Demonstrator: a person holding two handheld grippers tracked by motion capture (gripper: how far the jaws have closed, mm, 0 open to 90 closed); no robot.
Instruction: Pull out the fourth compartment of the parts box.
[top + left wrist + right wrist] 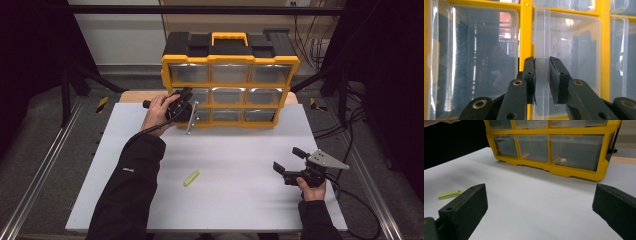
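A yellow-and-black organizer (230,60) with clear drawers stands upright at the table's far edge. My left gripper (187,106) is pressed up to its left column, turned on its side. In the left gripper view its jaws (542,75) are shut on the clear handle tab (541,47) of a drawer (571,57), beside a yellow frame bar (526,32). My right gripper (288,159) is held low over the table's front right, open, with nothing between its jaws (539,202). A small yellow-green strip (191,178) lies flat on the white table (240,145).
In the right gripper view the yellow-green strip (449,194) lies to the left, and the bottom right drawer (574,151) holds a small pale piece (563,160). Black frame posts and cables stand around the table's sides.
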